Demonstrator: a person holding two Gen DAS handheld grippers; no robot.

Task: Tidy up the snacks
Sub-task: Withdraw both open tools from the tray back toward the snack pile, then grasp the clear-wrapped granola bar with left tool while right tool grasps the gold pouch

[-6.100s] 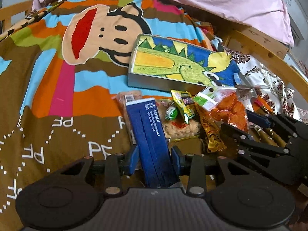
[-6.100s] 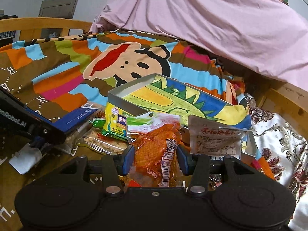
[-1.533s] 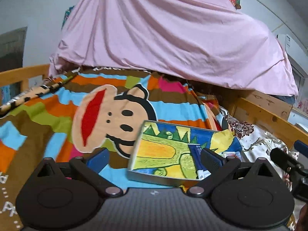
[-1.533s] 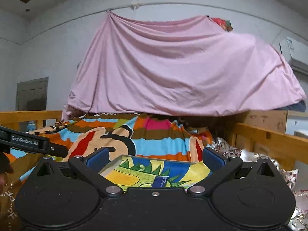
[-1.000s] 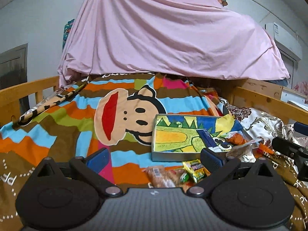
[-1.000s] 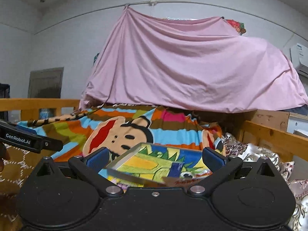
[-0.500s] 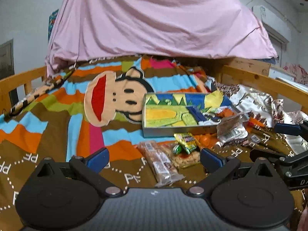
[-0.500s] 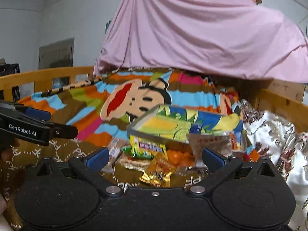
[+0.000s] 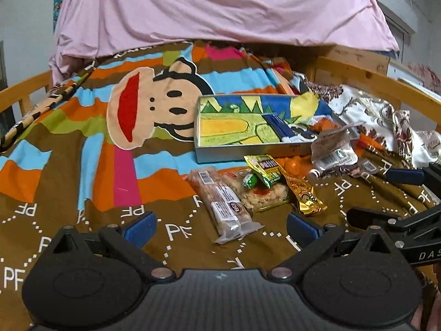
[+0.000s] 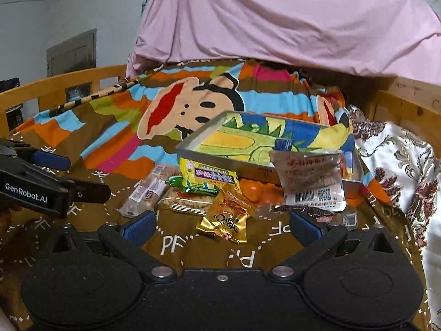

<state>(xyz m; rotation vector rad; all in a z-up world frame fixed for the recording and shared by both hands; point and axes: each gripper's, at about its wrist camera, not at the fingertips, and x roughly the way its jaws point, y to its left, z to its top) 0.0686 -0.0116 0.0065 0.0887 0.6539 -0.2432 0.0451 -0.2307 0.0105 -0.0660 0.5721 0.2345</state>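
Here both claws hang over the bed (image 9: 55, 165), each spread wide with nothing between its blue pads. The left claw (image 9: 220, 227) sits just above the near end of a long clear-wrapped bar (image 9: 224, 205), which lies on the brown part of the blanket. The right claw (image 10: 222, 227) has a gold packet (image 10: 226, 218) between and just beyond its tips — not touching either one.

The snacks lie in a loose heap in front of the tin (image 9: 253, 149), a shallow tray lined with a green-and-yellow drawing. A blue pack (image 9: 279, 127) already lies inside it, with something orange at its right end. Against the tin's near wall rest a yellow-green packet (image 10: 208, 178) and a clear pouch (image 10: 311, 182) with red print and a barcode — the pouch leans on the tin's right corner. Under the yellow-green packet lies a flat pack of pale crisped rice (image 9: 264, 194), and orange pieces (image 10: 253, 191) show between it and the pouch. A pink sheet (image 9: 220, 8) drapes over the far end of the bed.
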